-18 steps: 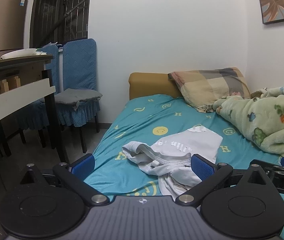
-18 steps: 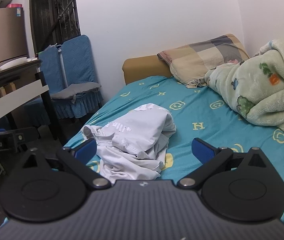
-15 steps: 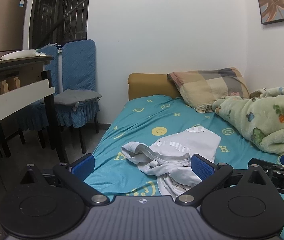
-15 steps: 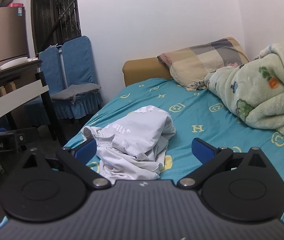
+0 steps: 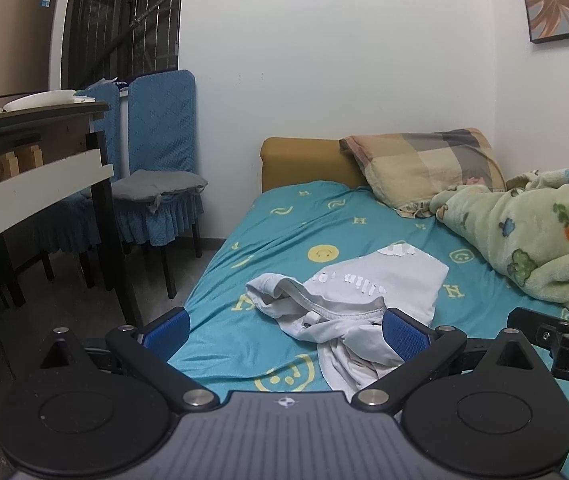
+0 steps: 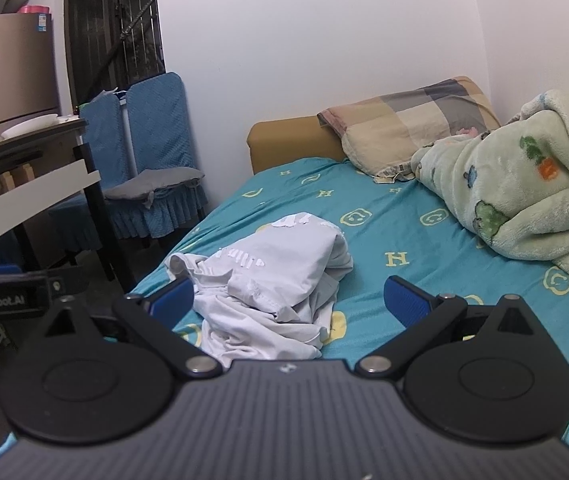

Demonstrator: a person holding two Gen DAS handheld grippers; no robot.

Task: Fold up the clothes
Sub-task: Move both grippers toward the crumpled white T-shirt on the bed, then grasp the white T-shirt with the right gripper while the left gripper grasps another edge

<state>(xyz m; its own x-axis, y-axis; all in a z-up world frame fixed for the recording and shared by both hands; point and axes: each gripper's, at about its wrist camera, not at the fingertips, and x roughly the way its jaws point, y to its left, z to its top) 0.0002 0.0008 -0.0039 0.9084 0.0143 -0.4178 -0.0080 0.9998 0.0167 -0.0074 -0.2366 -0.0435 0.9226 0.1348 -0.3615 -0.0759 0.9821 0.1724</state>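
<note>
Both tools hang wide open and empty: left tool (image 5: pixel 286 330), right tool (image 6: pixel 288 294). The white garment (image 5: pixel 348 300) sits crumpled on the near left of the bed (image 5: pixel 284 224), close to its edge. Risk here: a pinch into that bunched heap catches several layers, or drags it floorward.

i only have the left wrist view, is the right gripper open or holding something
observer: the right gripper is open, its blue pads wide apart, gripping nothing.
operator: what does the shirt's right side look like from there
observer: the white shirt is bunched into a thick rolled fold on that side, not flat.
operator: is it touching the blanket
observer: no, bare teal sheet lies between it and the green blanket.
</note>
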